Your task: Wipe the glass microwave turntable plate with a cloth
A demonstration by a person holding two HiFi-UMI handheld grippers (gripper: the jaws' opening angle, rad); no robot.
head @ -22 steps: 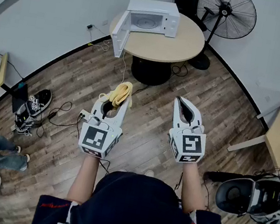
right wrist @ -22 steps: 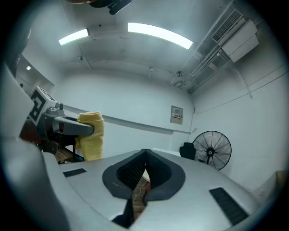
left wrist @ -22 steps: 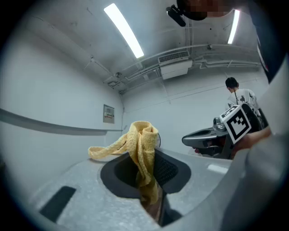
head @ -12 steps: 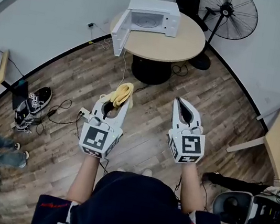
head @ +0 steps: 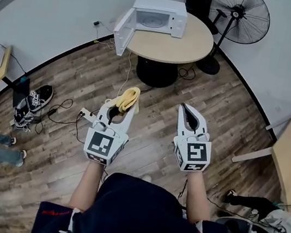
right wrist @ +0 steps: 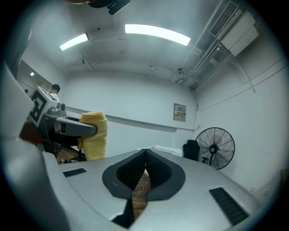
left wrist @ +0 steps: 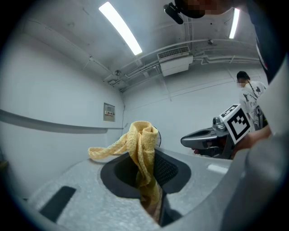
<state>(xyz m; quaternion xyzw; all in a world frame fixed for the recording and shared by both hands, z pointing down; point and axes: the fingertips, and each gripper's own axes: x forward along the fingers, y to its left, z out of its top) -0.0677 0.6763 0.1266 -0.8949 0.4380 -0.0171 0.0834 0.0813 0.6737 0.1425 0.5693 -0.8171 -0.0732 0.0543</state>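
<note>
So: left gripper (head: 119,110) jaws pinch the soft cloth (head: 127,98); right gripper (head: 187,110) jaws pressed together, empty. Plate (head: 151,24) inside microwave (head: 169,7), both grippers well short of it. Glass, so slick and fragile; I'd grip its rim.

Centre: your left gripper (head: 123,105) clamps a yellow cloth (head: 127,97); your right gripper (head: 186,110) beside it is closed, empty. Top centre: microwave (head: 158,15), door open, on a round counter (head: 186,46); fan (head: 243,15) upper right.
</note>
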